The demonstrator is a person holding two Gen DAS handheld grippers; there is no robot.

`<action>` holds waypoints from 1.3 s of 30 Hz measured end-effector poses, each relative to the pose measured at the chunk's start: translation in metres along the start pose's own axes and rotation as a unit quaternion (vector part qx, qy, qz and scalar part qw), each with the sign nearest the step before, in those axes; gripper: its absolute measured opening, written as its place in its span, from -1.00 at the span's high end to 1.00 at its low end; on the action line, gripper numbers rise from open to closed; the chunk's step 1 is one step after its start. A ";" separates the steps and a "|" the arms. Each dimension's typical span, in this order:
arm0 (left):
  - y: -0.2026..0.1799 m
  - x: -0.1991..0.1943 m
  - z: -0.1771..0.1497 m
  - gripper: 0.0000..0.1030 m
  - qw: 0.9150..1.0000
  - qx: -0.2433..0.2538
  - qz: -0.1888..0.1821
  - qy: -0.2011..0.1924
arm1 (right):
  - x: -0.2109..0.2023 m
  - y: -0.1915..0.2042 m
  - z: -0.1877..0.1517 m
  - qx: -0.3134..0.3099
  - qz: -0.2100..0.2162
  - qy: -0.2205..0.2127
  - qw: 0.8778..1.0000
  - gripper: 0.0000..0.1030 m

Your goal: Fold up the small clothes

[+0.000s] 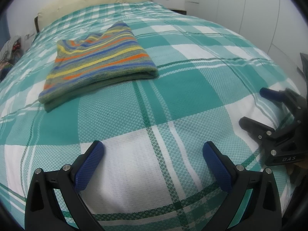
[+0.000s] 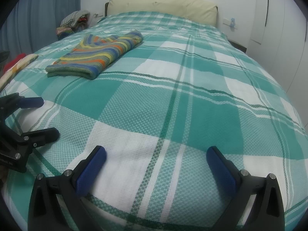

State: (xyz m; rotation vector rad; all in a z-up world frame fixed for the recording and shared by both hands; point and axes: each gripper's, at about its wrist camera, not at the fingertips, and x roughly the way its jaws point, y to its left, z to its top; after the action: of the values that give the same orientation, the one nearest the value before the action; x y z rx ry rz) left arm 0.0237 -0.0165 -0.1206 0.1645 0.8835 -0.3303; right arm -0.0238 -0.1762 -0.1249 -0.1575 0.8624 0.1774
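Observation:
A striped garment point(image 1: 98, 61) in green, blue, orange and yellow lies folded on the green-and-white checked bedspread point(image 1: 173, 96), up and left of my left gripper point(image 1: 153, 148). The left gripper is open and empty, low over the bedspread. My right gripper point(image 2: 156, 153) is open and empty too, over the near part of the bed; the garment point(image 2: 98, 53) lies far to its upper left. Each gripper shows in the other's view: the right one point(image 1: 252, 105) at the right edge, the left one point(image 2: 48, 115) at the left edge, both with jaws apart.
A cream headboard cushion point(image 2: 163, 5) stands at the far end of the bed. A pile of clothes point(image 2: 75, 22) sits beside the bed at the far left, near blue curtains point(image 2: 38, 19). More fabric point(image 2: 17, 65) lies at the left bed edge. White wardrobe doors point(image 2: 284, 28) stand on the right.

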 end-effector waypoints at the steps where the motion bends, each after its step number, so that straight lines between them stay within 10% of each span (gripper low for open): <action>1: 0.000 0.000 0.000 -0.99 1.000 0.001 0.001 0.000 | 0.000 0.000 0.000 0.000 0.000 0.001 1.000 -1.00; 9: 0.011 -0.013 0.009 -0.85 0.999 -0.003 -0.028 0.040 | -0.003 0.000 0.004 -0.003 0.002 0.012 1.000 -0.99; 16: 0.162 -0.039 0.078 -0.99 0.991 -0.121 -0.052 -0.012 | -0.011 -0.021 0.081 0.068 0.120 -0.031 0.990 -0.98; 23: 0.246 0.078 0.118 -0.96 0.963 -0.217 -0.149 0.054 | 0.128 -0.034 0.186 0.199 0.285 0.037 0.937 -0.79; 26: 0.246 0.099 0.126 -0.97 0.963 -0.206 -0.167 0.055 | 0.188 -0.030 0.196 0.257 0.350 0.081 0.897 -0.65; 28: 0.244 0.107 0.133 -0.93 0.961 -0.202 -0.183 0.047 | 0.207 -0.021 0.206 0.255 0.370 0.070 0.891 -0.49; 29: 0.243 0.109 0.135 -0.86 0.959 -0.207 -0.187 0.046 | 0.217 -0.014 0.212 0.257 0.390 0.076 0.881 -0.20; 31: 0.235 0.115 0.137 0.68 0.956 -0.210 -0.200 0.050 | 0.233 0.008 0.217 0.256 0.414 0.112 0.866 0.30; 35: 0.226 0.100 0.141 0.72 0.959 -0.217 -0.179 0.040 | 0.206 0.049 0.239 0.131 0.320 0.080 0.935 0.55; 39: 0.208 0.036 0.169 0.72 0.965 -0.184 -0.186 -0.023 | 0.137 0.041 0.266 0.078 0.338 0.007 0.938 0.57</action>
State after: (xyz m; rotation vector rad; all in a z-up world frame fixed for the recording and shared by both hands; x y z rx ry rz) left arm 0.2407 0.1243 -0.0423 -0.3576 0.9123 -0.5088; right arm 0.2509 -0.0678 -0.0616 0.2956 0.9158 0.7495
